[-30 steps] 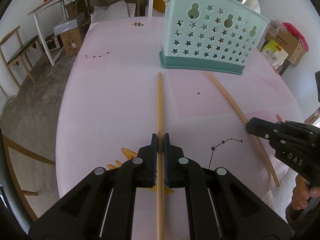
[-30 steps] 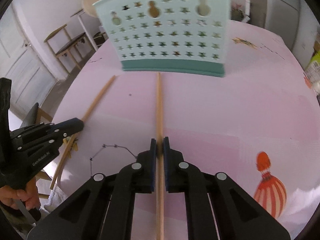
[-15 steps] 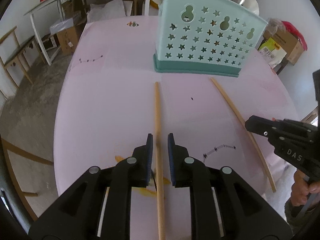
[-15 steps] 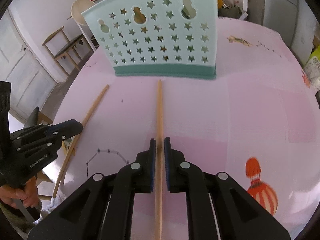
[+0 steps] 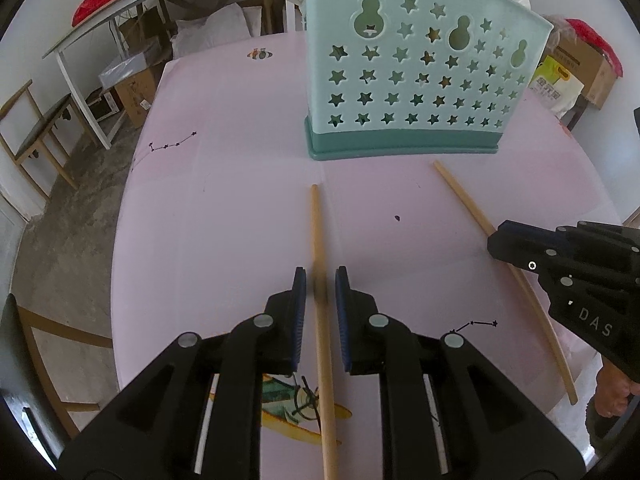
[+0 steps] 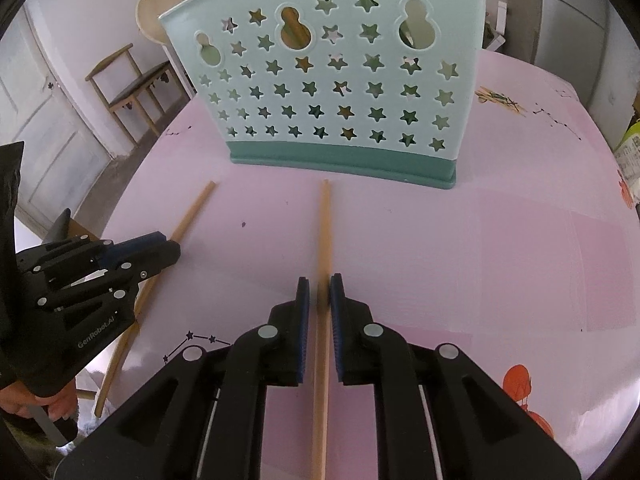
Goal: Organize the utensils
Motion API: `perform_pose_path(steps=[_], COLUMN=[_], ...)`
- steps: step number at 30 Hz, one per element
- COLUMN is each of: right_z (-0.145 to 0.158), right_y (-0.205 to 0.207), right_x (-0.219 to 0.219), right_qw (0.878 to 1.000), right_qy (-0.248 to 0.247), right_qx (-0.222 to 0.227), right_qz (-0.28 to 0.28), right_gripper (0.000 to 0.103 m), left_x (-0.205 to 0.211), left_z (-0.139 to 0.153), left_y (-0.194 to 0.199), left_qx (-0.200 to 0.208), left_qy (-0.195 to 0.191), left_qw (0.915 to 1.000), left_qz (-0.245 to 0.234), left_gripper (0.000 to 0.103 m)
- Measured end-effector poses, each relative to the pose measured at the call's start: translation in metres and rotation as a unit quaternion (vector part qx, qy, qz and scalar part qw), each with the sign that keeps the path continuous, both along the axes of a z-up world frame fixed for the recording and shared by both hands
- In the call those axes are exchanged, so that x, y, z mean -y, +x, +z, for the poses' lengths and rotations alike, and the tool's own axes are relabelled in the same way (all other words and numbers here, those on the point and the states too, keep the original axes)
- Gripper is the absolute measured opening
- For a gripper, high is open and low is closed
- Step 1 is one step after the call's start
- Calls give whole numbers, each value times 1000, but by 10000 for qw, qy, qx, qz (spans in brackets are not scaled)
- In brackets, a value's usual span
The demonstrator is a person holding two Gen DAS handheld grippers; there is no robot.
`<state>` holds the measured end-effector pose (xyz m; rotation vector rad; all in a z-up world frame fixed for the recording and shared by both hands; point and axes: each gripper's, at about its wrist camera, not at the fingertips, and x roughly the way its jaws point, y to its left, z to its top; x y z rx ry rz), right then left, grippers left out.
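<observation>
A mint-green utensil basket (image 5: 420, 80) (image 6: 332, 80) with star holes stands on the pink table (image 5: 240, 200), with wooden utensils sticking out of its top. Two wooden chopsticks lie flat in front of it, pointing at its base. My left gripper (image 5: 320, 276) (image 6: 176, 250) straddles the left chopstick (image 5: 318, 232) (image 6: 192, 212), with a gap showing on each side of the stick. My right gripper (image 6: 319, 280) (image 5: 494, 240) straddles the right chopstick (image 6: 325, 220) (image 5: 464, 200); its pads stand slightly apart and do not clamp the stick.
The round table's edge curves close on both sides. A wooden chair (image 6: 132, 84) and a white door stand at the left, with a white bench table (image 5: 100, 28), boxes (image 5: 132, 92) and bags beyond. A person's hand (image 5: 612, 396) holds the right gripper.
Both grippers' jaws have parted from the chopsticks they clamped. Both have slid forward along the sticks toward the basket, which now looks larger and closer.
</observation>
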<state>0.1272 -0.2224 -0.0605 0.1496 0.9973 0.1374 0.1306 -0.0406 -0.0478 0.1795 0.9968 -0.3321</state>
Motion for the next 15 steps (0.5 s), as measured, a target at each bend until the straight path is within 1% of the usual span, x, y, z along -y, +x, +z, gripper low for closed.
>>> perform_pose_path(steps=[12,15], right_z=[0,-1], right_y=[0,0], right_x=[0,0], right_qw=[10000,10000], right_qy=[-23,-22], right_qx=[-1,1], right_qz=[9,11], right_gripper=[11,11], left_x=[-1,-3], left_z=[1,2], left_y=[0,0], left_qx=[11,10], left_qy=[14,-68], left_qw=[10000,10000], left_qz=[25,43], left_gripper=[13,13])
